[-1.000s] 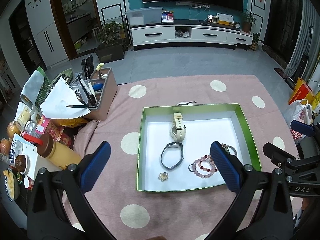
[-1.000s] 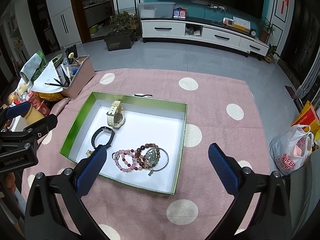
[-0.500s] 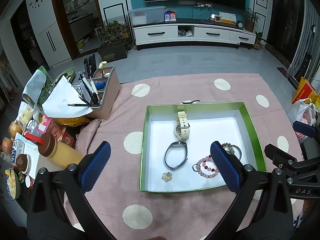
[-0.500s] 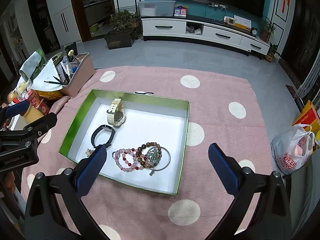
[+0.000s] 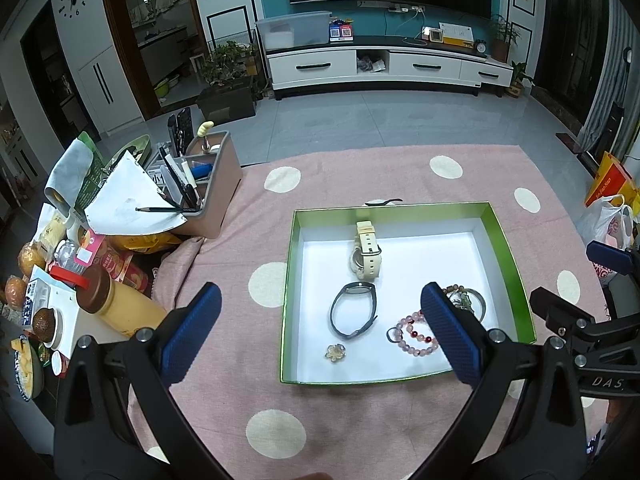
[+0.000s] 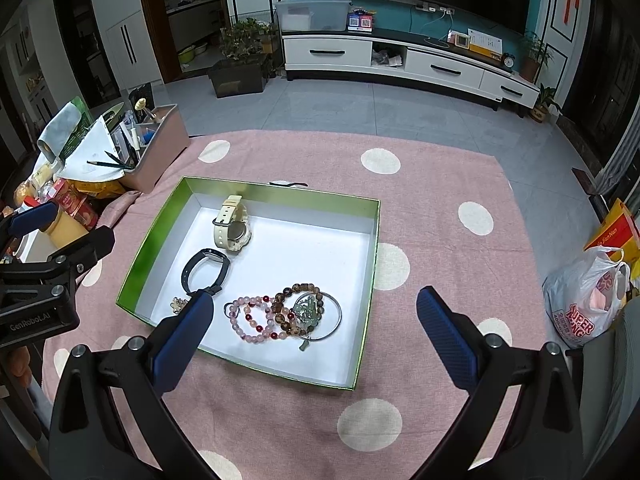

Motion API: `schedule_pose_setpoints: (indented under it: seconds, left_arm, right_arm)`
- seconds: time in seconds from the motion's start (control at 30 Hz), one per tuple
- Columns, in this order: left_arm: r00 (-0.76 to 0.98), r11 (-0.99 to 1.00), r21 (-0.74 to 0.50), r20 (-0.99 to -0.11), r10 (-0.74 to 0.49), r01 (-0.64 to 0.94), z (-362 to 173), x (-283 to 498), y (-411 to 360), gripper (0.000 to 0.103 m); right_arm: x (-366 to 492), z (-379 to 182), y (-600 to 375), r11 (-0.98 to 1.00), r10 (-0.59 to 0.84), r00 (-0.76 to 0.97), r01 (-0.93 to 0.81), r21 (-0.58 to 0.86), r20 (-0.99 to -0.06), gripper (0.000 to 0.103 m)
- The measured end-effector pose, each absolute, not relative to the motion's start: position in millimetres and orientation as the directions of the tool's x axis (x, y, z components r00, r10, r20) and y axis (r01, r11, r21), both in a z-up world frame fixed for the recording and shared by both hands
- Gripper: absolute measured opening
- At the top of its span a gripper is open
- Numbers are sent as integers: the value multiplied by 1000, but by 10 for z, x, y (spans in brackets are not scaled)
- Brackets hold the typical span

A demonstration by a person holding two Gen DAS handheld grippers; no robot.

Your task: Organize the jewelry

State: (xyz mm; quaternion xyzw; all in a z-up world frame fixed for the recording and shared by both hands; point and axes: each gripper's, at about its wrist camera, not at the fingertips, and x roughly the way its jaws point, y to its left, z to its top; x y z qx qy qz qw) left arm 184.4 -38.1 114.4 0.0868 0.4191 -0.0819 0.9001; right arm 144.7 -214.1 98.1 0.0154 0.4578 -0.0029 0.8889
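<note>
A green-walled box with a white floor (image 5: 291, 264) (image 6: 370, 264) sits on the pink dotted cloth. Inside lie a cream watch (image 5: 366, 250) (image 6: 232, 228), a dark band (image 5: 354, 315) (image 6: 204, 266), a small flower charm (image 5: 335, 352), pink bead bracelets (image 5: 412, 334) (image 6: 250, 318), a brown bead bracelet (image 6: 288, 304) and a silver bangle with a green pendant (image 6: 320, 314). A black hair clip (image 5: 382, 202) (image 6: 288, 184) lies on the cloth behind the box. My left gripper (image 5: 320, 332) is open and empty above the box's near left. My right gripper (image 6: 314, 334) is open and empty above its near right.
A pink organizer with pens (image 5: 200, 184) (image 6: 154, 140) stands at the back left. Snacks, a yellow bottle (image 5: 116, 304) and papers crowd the left edge. A plastic bag (image 6: 584, 296) and a yellow-red bag (image 5: 608, 184) lie off the right side.
Both views have drifted slightly, so the box sits a little lower and nearer in each. Both grippers stay open and the jewelry has not moved.
</note>
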Motion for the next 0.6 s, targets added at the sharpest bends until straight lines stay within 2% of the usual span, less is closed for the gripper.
schedule_pose_setpoints:
  seconds: [0.6]
  left_arm:
    - [627, 972, 85, -775, -75, 221, 1094, 1845, -376, 101]
  right_arm:
    - [1442, 964, -2147, 999, 6, 581, 25, 25, -814, 102]
